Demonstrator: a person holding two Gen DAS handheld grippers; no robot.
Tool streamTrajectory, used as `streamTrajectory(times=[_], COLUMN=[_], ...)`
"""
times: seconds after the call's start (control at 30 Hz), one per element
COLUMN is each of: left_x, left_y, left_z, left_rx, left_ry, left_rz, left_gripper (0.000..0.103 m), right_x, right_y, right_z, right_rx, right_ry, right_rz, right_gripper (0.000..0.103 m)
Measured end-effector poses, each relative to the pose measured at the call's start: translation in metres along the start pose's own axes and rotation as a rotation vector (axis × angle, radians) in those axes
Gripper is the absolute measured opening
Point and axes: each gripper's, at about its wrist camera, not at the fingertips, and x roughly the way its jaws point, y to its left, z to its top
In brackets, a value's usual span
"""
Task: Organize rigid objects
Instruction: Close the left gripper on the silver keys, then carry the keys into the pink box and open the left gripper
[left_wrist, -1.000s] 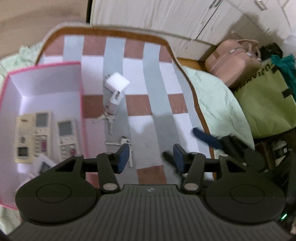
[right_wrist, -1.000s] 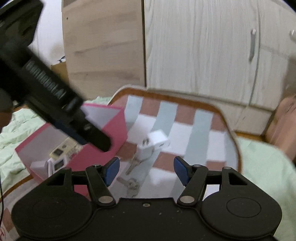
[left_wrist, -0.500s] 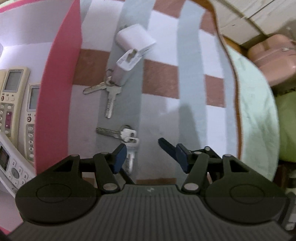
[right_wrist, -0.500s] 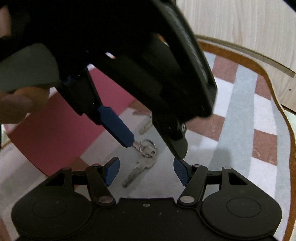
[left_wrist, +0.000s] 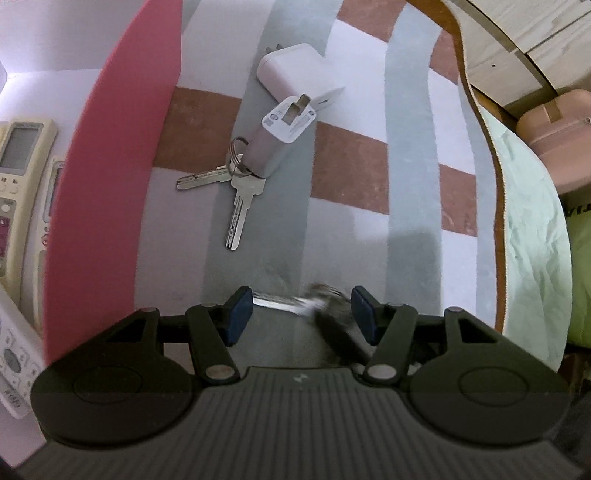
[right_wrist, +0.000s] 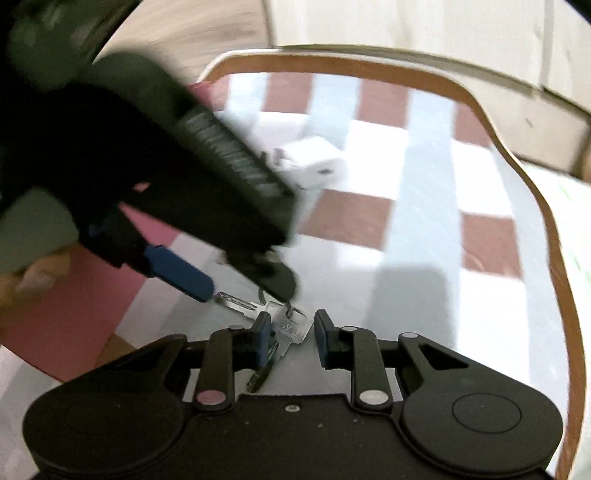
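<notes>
A checked mat (left_wrist: 406, 155) in white, grey and brown squares covers the bench, whose wooden edge (right_wrist: 524, 173) curves round its far and right sides. At the left stands a pink box (left_wrist: 110, 177), and inside it lie several remote controls (left_wrist: 18, 173) side by side.

Far on the mat sits a white charger (left_wrist: 295, 74), with a smaller white plug (left_wrist: 280, 133) leaning against its near side. Touching that plug's near end is a first bunch of keys (left_wrist: 236, 199), two keys fanned out from one ring.

Nearer, a second bunch of keys (right_wrist: 280, 328) lies on the grey stripe, blurred in the left wrist view. Both tools are down at it. The left tool (right_wrist: 251, 284) straddles one key, its jaws about half apart and its blue finger (right_wrist: 181, 277) at the key's tip; whether it touches the key I cannot tell. The right tool (right_wrist: 290, 336) is closing, jaws narrow, with the other key's head between them. Its left pad (right_wrist: 263, 336) is at the key, while its right pad stands clear.
</notes>
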Motion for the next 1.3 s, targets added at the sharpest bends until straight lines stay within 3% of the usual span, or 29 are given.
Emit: streamTrajectory(times=[0.23,0.47,0.6,0.67,0.8,0.83,0.9,1.03,1.3], left_x=[0.009,0.012,0.019,0.020,0.019,0.020,0.024,0.023,0.015], left_y=[-0.010,-0.018,-0.019,-0.019,-0.016,-0.014,-0.008,-0.003,0.000], left_z=[-0.004,-0.009,-0.012,-0.014,-0.016,-0.017,-0.018,-0.020,-0.022], left_rx=[0.035,0.052,0.063,0.072,0.082,0.078,0.017,-0.021,-0.043], left_ry=[-0.054,-0.062,-0.014,-0.026,-0.036,-0.027,0.021,0.023,0.033], left_rz=[0.004,-0.039,-0.083,-0.059,-0.085,-0.106,-0.185,-0.213,-0.256], left_gripper=[0.058,0.058,0.018,0.007,0.007,0.006,0.008,0.008,0.009], right_x=[-0.013,-0.008,-0.014,-0.019,-0.025,-0.024,-0.021,-0.018,-0.024], right_y=[-0.032,-0.032,-0.023,-0.016,-0.011,-0.011,-0.016,-0.029,-0.028], right_z=[-0.013,-0.012,-0.018,-0.017,-0.023,-0.022,-0.019,-0.020,-0.021], right_rx=[0.125,0.100,0.060,0.029,0.028,0.025,0.069,0.153,0.183], right_ry=[-0.009,-0.024,-0.017,0.016,0.057,0.054,0.045,0.010,-0.007], right_rz=[0.033,0.027,-0.017,-0.064,-0.048,-0.048,-0.026,0.026,0.055], right_gripper=[0.029,0.030,0.033,0.039,0.035,0.028,0.025,0.024,0.024])
